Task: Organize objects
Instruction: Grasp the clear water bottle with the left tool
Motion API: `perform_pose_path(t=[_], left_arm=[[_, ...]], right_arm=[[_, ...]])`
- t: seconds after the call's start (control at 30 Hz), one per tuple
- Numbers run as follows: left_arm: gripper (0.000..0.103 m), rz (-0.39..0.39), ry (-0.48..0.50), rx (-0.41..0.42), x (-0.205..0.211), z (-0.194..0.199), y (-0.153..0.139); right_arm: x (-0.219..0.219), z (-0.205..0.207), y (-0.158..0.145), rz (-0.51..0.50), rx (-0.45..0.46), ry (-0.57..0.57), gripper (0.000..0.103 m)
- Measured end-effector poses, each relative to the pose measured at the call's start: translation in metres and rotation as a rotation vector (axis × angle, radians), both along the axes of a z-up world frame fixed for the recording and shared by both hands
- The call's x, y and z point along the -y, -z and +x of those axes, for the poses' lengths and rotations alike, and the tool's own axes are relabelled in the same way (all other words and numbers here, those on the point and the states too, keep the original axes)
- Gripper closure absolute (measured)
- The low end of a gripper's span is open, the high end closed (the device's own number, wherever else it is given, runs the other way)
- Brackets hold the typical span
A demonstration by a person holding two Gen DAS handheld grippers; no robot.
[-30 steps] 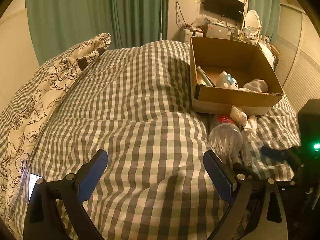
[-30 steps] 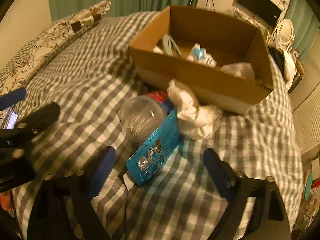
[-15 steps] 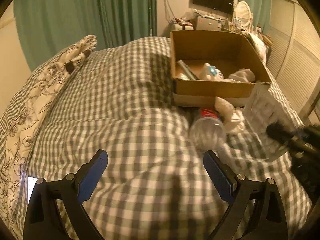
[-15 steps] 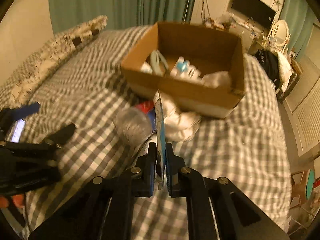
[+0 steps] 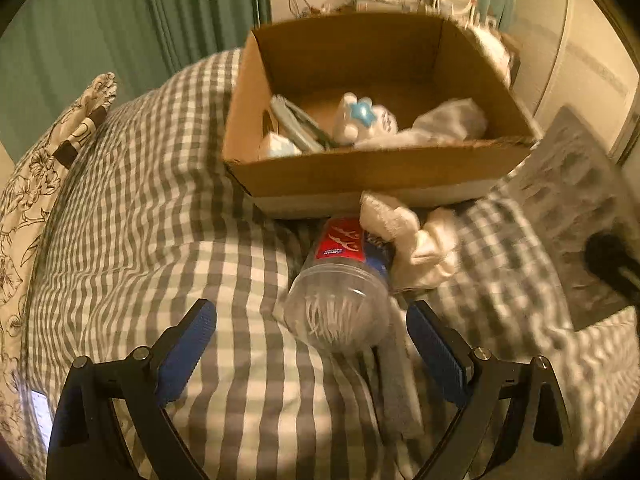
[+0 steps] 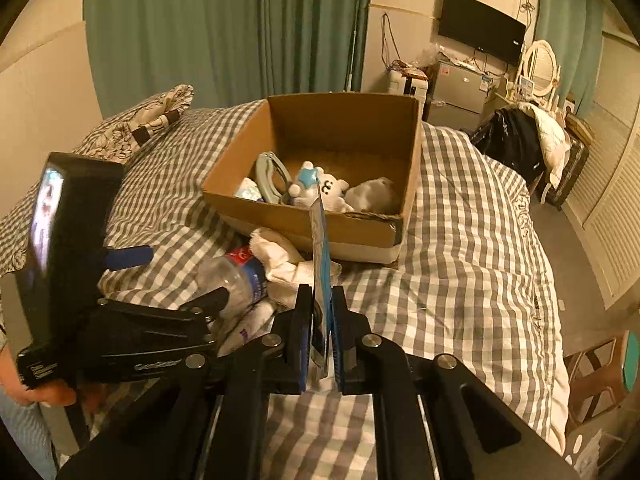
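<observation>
My right gripper (image 6: 321, 316) is shut on a flat blue blister pack (image 6: 322, 248), held upright and edge-on above the bed in front of the cardboard box (image 6: 304, 224). In the left wrist view the pack (image 5: 572, 200) shows blurred at the right. A clear plastic bottle (image 5: 340, 300) with a red label lies on the checked bedcover, base toward me, beside a crumpled white cloth (image 5: 408, 236). My left gripper (image 5: 312, 340) is open, its blue pads either side of the bottle's base without touching. The box (image 5: 360, 176) holds a white plush toy, grey tongs and a cloth.
A floral pillow (image 5: 60, 132) lies at the bed's left edge, with a phone (image 5: 38, 404) near it. A grey cloth (image 5: 396, 392) sits under the bottle. Green curtains, a TV and a chair draped with clothes (image 6: 528, 140) stand beyond the bed.
My right gripper closed on the blue pack and lifted it off the bed, turning it upright. My left gripper moved right and forward, bringing the bottle between its fingers.
</observation>
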State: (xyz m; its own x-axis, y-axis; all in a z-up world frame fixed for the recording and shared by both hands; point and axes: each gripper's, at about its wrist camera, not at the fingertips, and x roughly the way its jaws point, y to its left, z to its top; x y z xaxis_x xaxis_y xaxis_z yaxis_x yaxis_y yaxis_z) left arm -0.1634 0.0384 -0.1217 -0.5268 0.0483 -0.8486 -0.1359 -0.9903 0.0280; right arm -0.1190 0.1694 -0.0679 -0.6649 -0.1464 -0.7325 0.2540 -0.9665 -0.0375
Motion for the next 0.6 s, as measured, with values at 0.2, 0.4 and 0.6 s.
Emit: perform_pose_path(t=[0.2, 0.4, 0.6], left_arm=[[0.013, 0.029, 0.017, 0.078, -0.009, -0.019, 0.021], [0.036, 0.042, 0.026, 0.115, -0.011, -0.02, 0.031], [0.036, 0.039, 0.008, 0.043, -0.004, 0.007, 0.007]], right_arm=[[-0.013, -0.008, 0.012, -0.029, 0.021, 0.01, 0.095], [-0.018, -0.01, 0.021, -0.043, 0.045, 0.015, 0.095], [-0.02, -0.001, 0.015, -0.036, 0.031, 0.023, 0.095]])
